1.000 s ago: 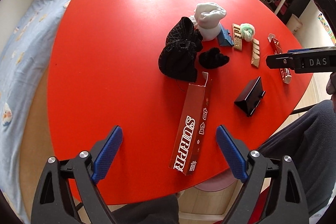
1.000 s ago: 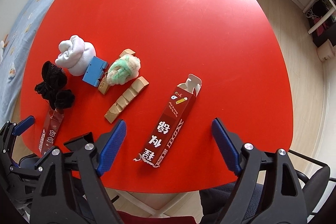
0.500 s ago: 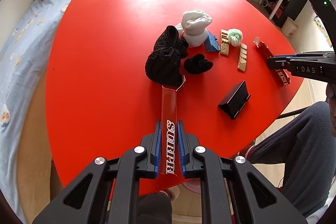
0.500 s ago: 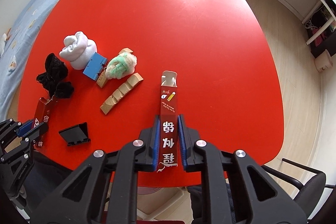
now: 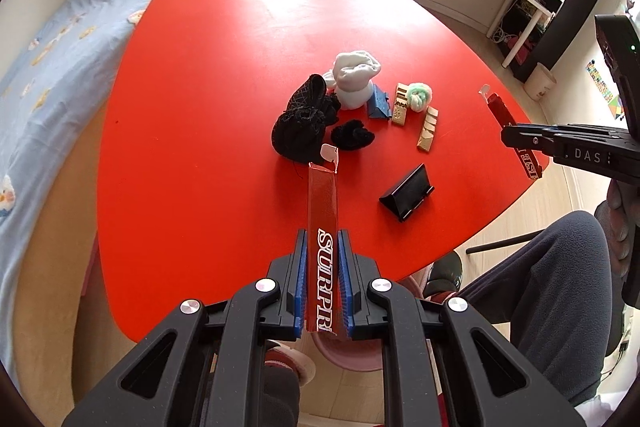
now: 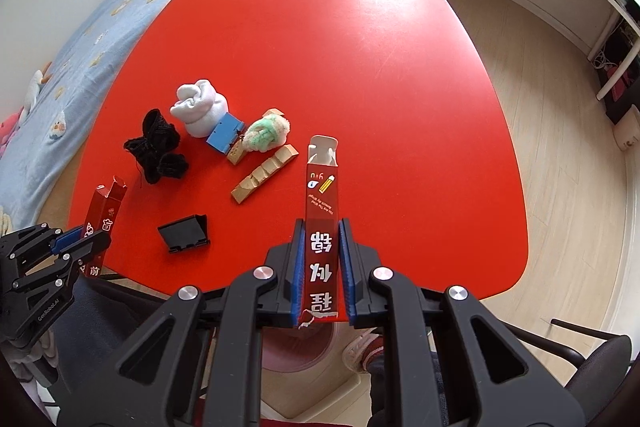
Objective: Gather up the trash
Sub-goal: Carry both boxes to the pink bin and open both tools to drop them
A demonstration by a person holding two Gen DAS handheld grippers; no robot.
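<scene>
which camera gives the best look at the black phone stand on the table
The left wrist view: the black phone stand sits nearer the centre, its angled back and front lip unobstructed. The right wrist view shows it too, whole but further off to the side.

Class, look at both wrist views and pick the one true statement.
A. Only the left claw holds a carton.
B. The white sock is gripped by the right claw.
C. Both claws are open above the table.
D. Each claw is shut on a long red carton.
D: the left claw pinches the red SURPRI carton, and the right claw pinches the second red carton.
</scene>
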